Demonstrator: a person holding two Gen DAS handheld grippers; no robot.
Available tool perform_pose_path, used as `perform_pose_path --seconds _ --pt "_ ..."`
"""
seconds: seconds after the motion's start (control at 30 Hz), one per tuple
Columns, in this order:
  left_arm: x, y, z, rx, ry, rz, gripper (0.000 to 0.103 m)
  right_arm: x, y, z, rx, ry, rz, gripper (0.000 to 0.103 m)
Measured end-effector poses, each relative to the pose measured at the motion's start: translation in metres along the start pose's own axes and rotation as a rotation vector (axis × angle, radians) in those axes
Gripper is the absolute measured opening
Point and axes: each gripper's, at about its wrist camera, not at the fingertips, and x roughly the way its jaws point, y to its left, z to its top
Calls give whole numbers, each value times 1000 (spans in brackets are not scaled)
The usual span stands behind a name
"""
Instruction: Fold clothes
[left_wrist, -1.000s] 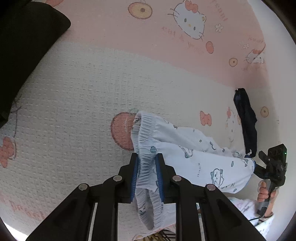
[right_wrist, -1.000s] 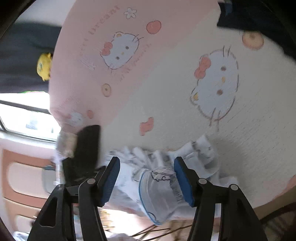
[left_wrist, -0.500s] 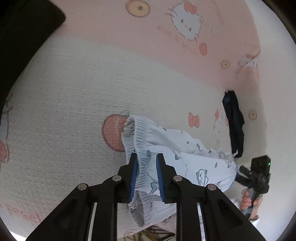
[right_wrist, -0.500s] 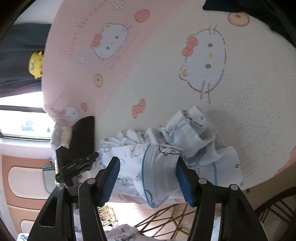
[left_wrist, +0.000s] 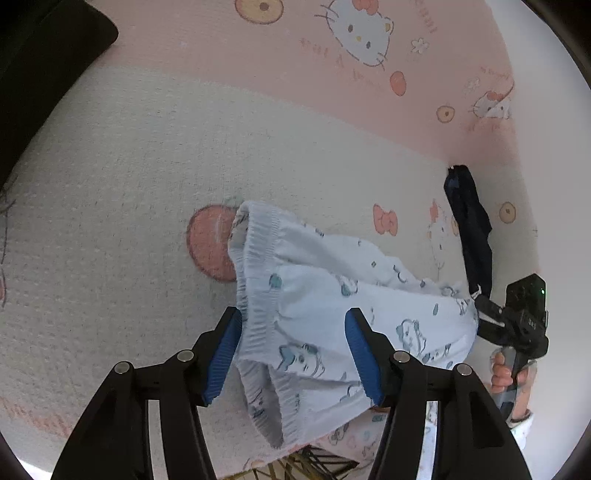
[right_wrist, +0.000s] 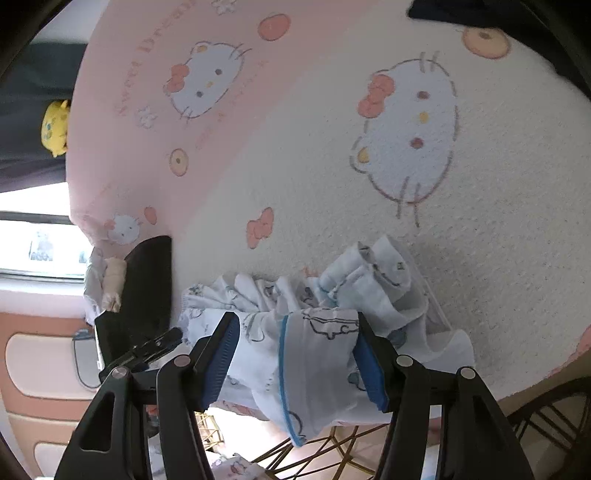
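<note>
pajama pants (left_wrist: 332, 314) hem hangs past blanket (left_wrist: 129, 184) edge

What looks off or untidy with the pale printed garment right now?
The pale printed garment isn't flat: its leg end is bunched in ridges, and its near edge droops off the mat. The left tool has just been opening and no longer pinches the waistband. A dark garment lies crumpled beyond.
</note>
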Motion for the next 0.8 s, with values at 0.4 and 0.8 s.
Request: perform_pose_path --seconds 0.4,0.8 --pt "-13 -38 -9 239 -137 146 9 -11 10 -24 -74 -58 -110 10" --pt "-60 -77 28 317 -257 78 9 -42 67 -4 -292 -273 -240 10"
